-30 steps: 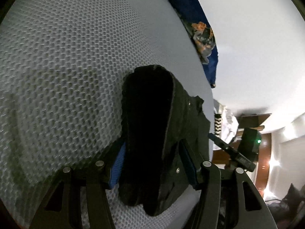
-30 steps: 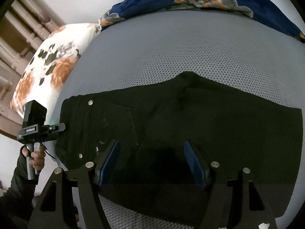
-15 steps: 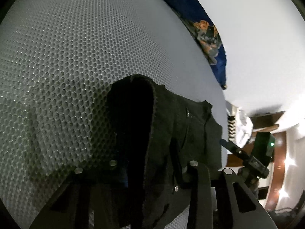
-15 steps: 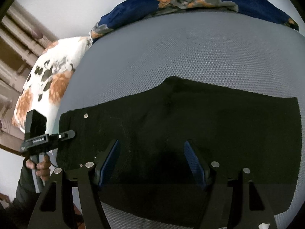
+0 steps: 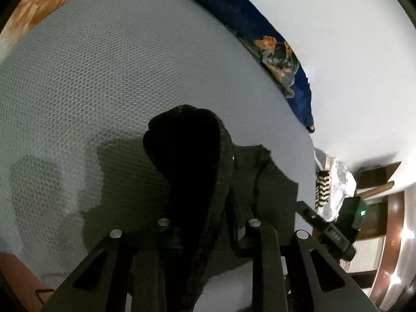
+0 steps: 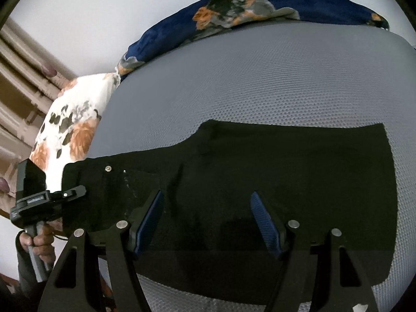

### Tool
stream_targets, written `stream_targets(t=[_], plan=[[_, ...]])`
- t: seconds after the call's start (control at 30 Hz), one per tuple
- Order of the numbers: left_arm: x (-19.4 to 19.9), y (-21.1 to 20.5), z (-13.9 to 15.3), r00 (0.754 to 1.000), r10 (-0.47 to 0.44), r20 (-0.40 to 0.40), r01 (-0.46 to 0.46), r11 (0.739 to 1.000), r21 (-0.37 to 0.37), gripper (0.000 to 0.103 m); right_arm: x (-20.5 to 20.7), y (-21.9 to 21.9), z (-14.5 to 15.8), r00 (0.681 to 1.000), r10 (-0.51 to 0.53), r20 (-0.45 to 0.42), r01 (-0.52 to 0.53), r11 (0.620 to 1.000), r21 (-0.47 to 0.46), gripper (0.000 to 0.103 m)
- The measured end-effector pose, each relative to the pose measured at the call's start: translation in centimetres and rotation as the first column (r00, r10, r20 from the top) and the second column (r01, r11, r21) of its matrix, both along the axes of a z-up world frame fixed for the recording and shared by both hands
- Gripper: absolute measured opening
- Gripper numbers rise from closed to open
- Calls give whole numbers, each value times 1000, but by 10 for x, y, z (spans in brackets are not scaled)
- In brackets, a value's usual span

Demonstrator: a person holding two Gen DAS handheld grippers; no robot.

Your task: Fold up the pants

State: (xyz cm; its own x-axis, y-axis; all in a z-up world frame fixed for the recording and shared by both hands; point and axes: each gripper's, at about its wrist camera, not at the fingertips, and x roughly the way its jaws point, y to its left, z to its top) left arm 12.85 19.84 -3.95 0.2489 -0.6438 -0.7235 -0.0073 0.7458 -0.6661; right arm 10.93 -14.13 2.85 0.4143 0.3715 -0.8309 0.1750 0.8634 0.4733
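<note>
across the grey honeycomb-mesh mattress (image 6: 260,83) the black pants (image 6: 286,176) lie flat, long axis side to side, waistband toward the left gripper (image 5: 205,223). left gripper's fingers closed on the waistband, bunched cloth rising between them. right gripper (image 6: 208,215) hovers spread wide, empty, over the mid-section near the front edge. likely next: waist end carried along that axis toward the hem; left is nearer.

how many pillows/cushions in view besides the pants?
2: the white floral pillow off the mattress's far-left corner, and the navy floral cushion along its far edge. More may sit out of frame.
</note>
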Motion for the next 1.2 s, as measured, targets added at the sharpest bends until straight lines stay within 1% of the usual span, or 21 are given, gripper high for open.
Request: stream_targets(t=[0.13,0.23,0.4,0.47,0.6,0.7,0.8,0.9,1.03,1.2], plan=[[-5,-17,16,1000,24,14,-23,999,-24,23,-8,-17,4,1000,-22,18,22,999,-29,68],[-7,-37,27,999,42,26,-41,998,-46,23,-14,-32,7,998,-52,27,52,998,-22,68],[-7,-76,41,999,34,38,-33,999,-33,21,-26,-58,10,994,-97,45,98,995,-18,68],[-7,-92,45,999,20,48,-19,1000,-16,21,-34,-70,12,991,-119,56,120,993,-17,70],[-9,-134,52,997,-13,79,8,998,59,21,-49,-92,11,985,-158,67,159,987,-24,70],[-13,-162,56,993,-51,109,37,991,128,21,-62,-107,8,981,-182,69,185,981,-49,70],[-17,-189,57,989,-79,121,58,984,170,20,-72,-121,2,978,-201,61,204,977,-60,70],[-18,-215,57,986,-104,132,77,977,197,20,-81,-136,-5,970,-238,56,241,969,-55,70],[-20,-253,59,978,-142,152,107,970,220,19,-88,-155,-6,948,-306,86,312,947,-72,70],[-18,-293,50,975,-175,136,138,960,243,19,-95,-168,-4,929,-353,115,365,925,-106,70]])
